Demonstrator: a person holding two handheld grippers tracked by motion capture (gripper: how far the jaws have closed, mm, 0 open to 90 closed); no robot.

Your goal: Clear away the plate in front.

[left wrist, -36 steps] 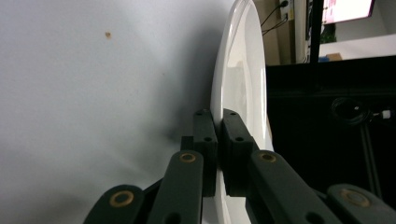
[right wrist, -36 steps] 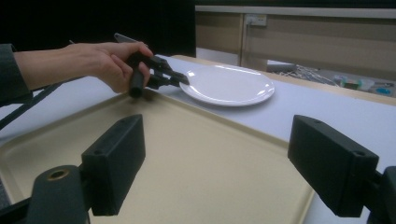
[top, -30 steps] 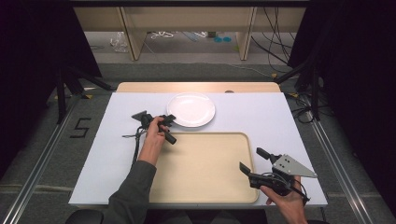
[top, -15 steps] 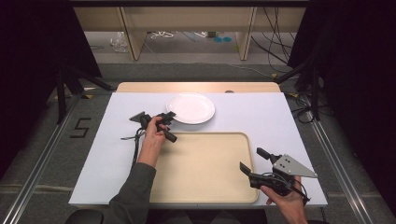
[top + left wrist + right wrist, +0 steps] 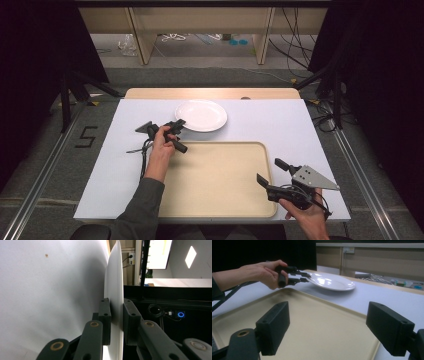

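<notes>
A white plate (image 5: 201, 115) lies on the white table cover at the far middle. My left gripper (image 5: 178, 124) is at the plate's left rim, shut on it. In the left gripper view the plate (image 5: 113, 287) runs edge-on between both pads (image 5: 105, 315), which press on its rim. My right gripper (image 5: 269, 170) hangs open over the near right corner of the beige tray (image 5: 215, 190), with nothing between its jaws. In the right gripper view its pads (image 5: 273, 327) stand wide apart above the tray (image 5: 317, 315), and beyond it the left gripper (image 5: 305, 277) holds the plate (image 5: 334, 282).
The tray takes up the near middle of the white table cover (image 5: 285, 125). A wooden strip (image 5: 210, 93) borders the cover's far edge. The left gripper's cable (image 5: 142, 155) trails beside the forearm. Dark stands and cables line the floor on both sides.
</notes>
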